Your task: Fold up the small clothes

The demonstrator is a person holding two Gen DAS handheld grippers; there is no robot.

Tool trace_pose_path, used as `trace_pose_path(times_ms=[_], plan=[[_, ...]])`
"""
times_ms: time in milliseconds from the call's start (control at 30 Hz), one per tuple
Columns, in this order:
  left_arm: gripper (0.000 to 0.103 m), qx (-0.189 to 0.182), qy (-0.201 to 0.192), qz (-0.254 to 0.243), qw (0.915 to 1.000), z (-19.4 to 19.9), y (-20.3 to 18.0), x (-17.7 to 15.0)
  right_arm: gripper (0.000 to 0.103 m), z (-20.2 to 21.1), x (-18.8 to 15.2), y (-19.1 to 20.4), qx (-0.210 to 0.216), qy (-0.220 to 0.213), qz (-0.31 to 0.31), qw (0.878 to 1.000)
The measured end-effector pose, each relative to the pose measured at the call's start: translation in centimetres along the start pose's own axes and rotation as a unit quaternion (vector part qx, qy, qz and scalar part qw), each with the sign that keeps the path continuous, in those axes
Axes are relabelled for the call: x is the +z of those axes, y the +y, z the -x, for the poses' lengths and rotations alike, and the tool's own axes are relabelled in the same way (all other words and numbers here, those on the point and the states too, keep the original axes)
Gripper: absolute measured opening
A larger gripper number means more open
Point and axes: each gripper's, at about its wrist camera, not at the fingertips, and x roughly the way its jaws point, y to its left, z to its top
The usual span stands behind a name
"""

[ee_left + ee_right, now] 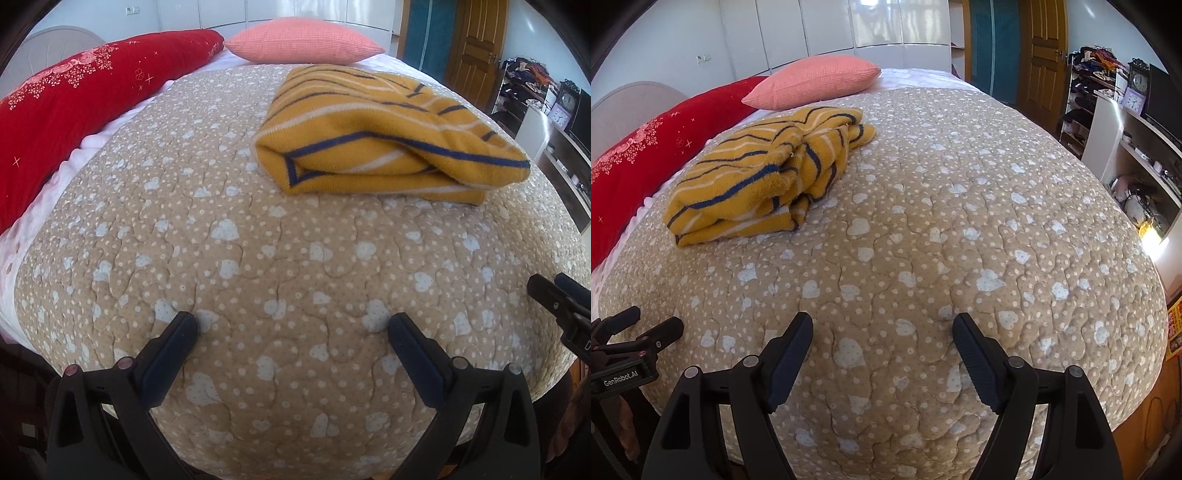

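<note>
A mustard-yellow garment (380,133) with navy and white stripes lies folded in a thick bundle on the beige quilt (258,258), far from both grippers. It also shows in the right wrist view (768,173), at the left. My left gripper (291,325) is open and empty, low over the quilt's near edge. My right gripper (882,328) is open and empty, also near the front edge. The right gripper shows at the left wrist view's right edge (561,306); the left gripper shows at the right wrist view's left edge (635,336).
A long red pillow (74,107) and a pink pillow (303,40) lie at the head of the bed. White shelves (1137,158) with clocks and clutter stand to the right, a wooden door (1043,48) behind. The quilt (960,221) covers the bed.
</note>
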Motion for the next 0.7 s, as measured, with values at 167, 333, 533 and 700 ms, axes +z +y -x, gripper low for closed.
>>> trace_pose_path(times_ms=[167,333,533,700], plan=[[0.103,0.008,-0.004,-0.007,0.9999,0.0,-0.1,-0.1,0.093,-0.9,-0.1,0.6,-0.010,0.004,0.003,1.000],[0.103,0.017,-0.008,-0.010,0.9998,0.1,-0.6,-0.3,0.102,-1.7,-0.3,1.8,-0.036,-0.002,0.015,0.999],[0.103,0.021,-0.016,-0.012,0.9996,0.4,-0.9,-0.6,0.103,-1.7,-0.7,1.9,-0.046,-0.028,0.002,0.999],[0.103,0.029,-0.013,-0.012,0.9994,0.5,-1.2,-0.6,0.103,-1.6,-0.8,2.0,-0.049,-0.033,0.002,0.998]])
